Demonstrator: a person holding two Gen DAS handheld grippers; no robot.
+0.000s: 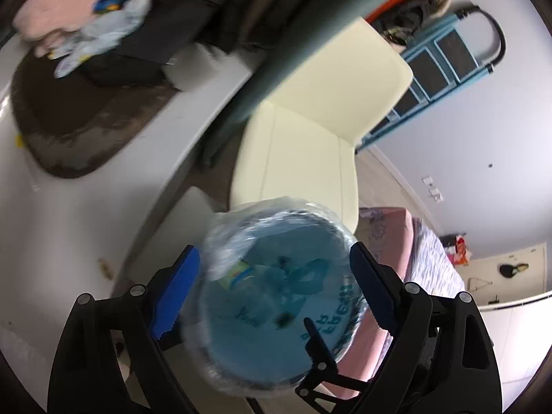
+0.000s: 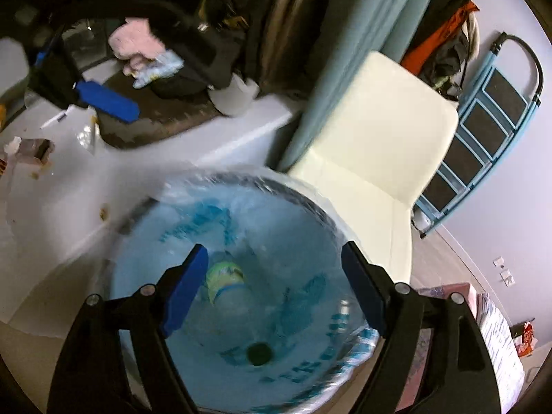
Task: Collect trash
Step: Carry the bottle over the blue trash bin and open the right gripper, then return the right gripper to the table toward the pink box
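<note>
A round bin lined with a blue see-through bag (image 2: 241, 177) stands on the floor beside a white desk. Inside lie a bottle with a green and yellow label (image 2: 226, 281) and a dark green cap (image 2: 258, 353). My right gripper (image 2: 274, 248) hovers open right above the bin's mouth, nothing between its blue pads. My left gripper (image 1: 274, 250) is open too and empty, looking down on the same bin (image 1: 262, 208) and bottle (image 1: 238, 272). In the right wrist view, my left gripper's blue finger (image 2: 107, 101) shows over the desk at upper left.
On the white desk (image 2: 69, 189) lie a brown scrap (image 2: 34, 150), clear plastic (image 2: 86, 138), crumbs (image 2: 103, 212) and a dark mat (image 1: 69, 120). A cream chair (image 1: 310, 120) stands behind the bin, with a blue stepladder (image 1: 441, 65) against the wall. A pink-covered bed (image 1: 396, 241) lies to the right.
</note>
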